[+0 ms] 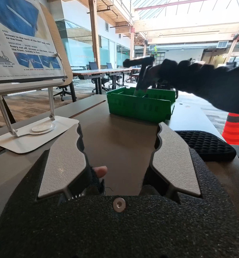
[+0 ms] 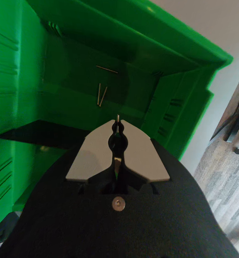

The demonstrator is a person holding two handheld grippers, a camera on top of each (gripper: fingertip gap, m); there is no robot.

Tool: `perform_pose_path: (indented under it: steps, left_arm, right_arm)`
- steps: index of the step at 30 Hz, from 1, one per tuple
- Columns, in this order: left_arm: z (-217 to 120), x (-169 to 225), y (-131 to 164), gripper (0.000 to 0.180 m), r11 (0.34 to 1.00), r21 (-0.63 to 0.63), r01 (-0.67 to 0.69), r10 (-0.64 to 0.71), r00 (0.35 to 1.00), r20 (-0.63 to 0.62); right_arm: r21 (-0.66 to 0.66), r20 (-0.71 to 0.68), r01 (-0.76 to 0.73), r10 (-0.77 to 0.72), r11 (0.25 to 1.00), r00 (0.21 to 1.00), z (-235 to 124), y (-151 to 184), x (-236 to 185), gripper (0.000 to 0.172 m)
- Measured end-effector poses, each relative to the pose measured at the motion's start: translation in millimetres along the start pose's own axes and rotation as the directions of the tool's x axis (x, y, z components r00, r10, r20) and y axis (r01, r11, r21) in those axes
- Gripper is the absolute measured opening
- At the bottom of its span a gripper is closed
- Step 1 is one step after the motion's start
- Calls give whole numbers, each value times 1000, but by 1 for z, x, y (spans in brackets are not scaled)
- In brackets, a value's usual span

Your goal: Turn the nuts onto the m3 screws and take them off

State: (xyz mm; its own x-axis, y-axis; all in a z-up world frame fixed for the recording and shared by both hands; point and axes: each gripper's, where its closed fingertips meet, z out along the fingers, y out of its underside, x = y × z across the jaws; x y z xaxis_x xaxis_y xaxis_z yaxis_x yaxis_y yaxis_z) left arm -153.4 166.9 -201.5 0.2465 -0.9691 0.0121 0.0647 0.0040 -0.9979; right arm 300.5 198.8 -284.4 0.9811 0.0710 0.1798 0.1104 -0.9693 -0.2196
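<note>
A green bin (image 1: 140,106) stands on the grey table ahead of my left gripper (image 1: 119,129), which is open and empty, its fingers (image 1: 68,157) spread wide over bare tabletop. In the left wrist view my right gripper (image 1: 140,89) reaches down into the bin, held by a black-gloved hand (image 1: 208,83). In the right wrist view my right gripper (image 2: 118,121) is shut on a thin metal screw (image 2: 117,124), whose end sticks out past the fingertips above the green bin's floor (image 2: 74,111). Three more long screws (image 2: 101,95) lie on that floor. A black divider (image 2: 39,132) crosses the bin.
A white stand (image 1: 32,129) holding an instruction sheet (image 1: 22,41) sits at the left of the table. A black mesh pad (image 1: 205,145) lies at the right. An orange cone (image 1: 235,129) stands on the floor beyond the table's right edge. My hands' fingertips stand some 45 cm from each other.
</note>
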Motion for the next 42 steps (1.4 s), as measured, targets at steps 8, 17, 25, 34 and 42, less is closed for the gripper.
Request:
perform_pose_path:
  steps: [8, 17, 25, 34, 42]
  left_arm:
    - [1, 1, 2, 100, 1000, -10, 7, -7, 1000, -3]
    - [-3, -5, 4, 100, 1000, -13, 12, -12, 1000, 27]
    - [-6, -11, 4, 100, 998, 0, 66, -66, 997, 37]
    - [-9, -10, -12, 100, 999, -14, -37, 38, 992, 117]
    - [-61, 7, -55, 100, 995, -50, -82, 94, 933, 346]
  right_arm:
    - [-127, 28, 19, -16, 992, 999, 33, 3, 2, 2]
    - [-188, 109, 36, -16, 981, 994, 49, 7, -11, 6]
    - [-80, 103, 52, -44, 995, 994, 24, 4, -22, 36]
    - [521, 31, 38, -63, 853, 998, -88, 6, -60, 61]
    - [766, 100, -29, -74, 642, 992, -131, 71, -128, 70]
